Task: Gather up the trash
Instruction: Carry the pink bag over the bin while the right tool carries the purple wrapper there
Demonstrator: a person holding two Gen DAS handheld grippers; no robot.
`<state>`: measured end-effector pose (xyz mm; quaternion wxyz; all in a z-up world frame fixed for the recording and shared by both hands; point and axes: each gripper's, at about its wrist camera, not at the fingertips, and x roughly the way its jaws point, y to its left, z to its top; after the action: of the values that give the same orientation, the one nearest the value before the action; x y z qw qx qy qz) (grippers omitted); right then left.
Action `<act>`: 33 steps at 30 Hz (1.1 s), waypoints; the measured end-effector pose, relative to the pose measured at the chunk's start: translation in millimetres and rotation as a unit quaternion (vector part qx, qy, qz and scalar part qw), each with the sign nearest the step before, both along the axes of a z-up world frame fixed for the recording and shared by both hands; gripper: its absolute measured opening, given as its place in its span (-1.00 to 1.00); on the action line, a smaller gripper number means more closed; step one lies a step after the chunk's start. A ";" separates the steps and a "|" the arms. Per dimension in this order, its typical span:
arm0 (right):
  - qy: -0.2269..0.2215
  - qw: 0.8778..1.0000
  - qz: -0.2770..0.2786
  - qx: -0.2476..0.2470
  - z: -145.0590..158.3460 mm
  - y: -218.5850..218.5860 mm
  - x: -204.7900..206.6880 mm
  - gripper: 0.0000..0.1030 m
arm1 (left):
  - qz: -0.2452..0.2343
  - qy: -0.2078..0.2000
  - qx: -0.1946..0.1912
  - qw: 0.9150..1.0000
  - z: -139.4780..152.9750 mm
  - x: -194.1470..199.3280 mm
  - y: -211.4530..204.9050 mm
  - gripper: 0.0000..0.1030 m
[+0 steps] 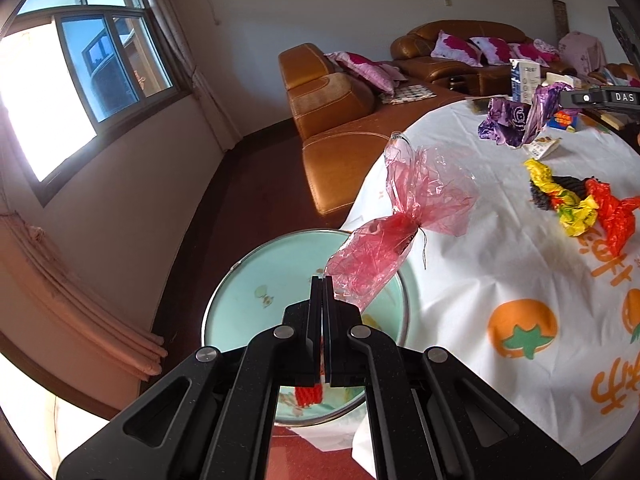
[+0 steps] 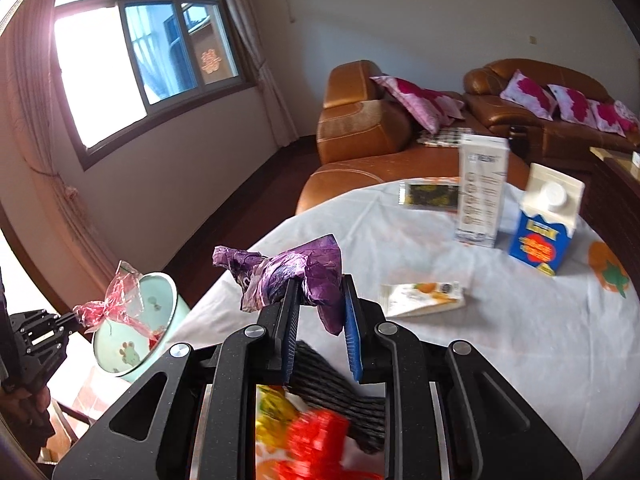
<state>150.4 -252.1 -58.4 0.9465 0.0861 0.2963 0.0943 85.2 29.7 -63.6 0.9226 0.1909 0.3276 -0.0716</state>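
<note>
The left gripper angled downward over a pale green bin beside the table, its jaws pressed together on a corner of a crumpled red cellophane wrapper that hung above the bin's rim and the table edge. In the right wrist view, the right gripper tilted down over the table, its blue-padded fingers clamped on a wad of purple foil wrapper held clear of the cloth. The letters "DAS" showed on the right gripper's body in the left wrist view. The white tablecloth carried orange fruit prints and orange characters, not legible. Still lying on it were a yellow and red wrapper on a dark woven mat, a flattened orange-printed pouch, a tall white carton, a blue-and-white carton with a white cap, and a dark packet. Brown leather sofas with pink cushions stood behind, under a window.
</note>
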 end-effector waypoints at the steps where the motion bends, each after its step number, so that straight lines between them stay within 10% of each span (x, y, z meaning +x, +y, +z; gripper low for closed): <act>1: 0.000 1.000 0.008 -0.002 0.5 8.4 3.7 -0.58 | 0.004 0.001 -0.001 1.000 -0.6 -0.1 3.2 -1.00; 33: 0.010 0.989 0.138 -0.044 -15.2 151.0 57.8 -0.58 | 0.111 0.013 0.006 0.994 -10.1 4.1 79.0 -1.00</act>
<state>208.2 -101.1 -73.6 0.9243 0.0035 0.3188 0.2098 89.2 108.6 -73.7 0.9191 0.1578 0.3596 0.0310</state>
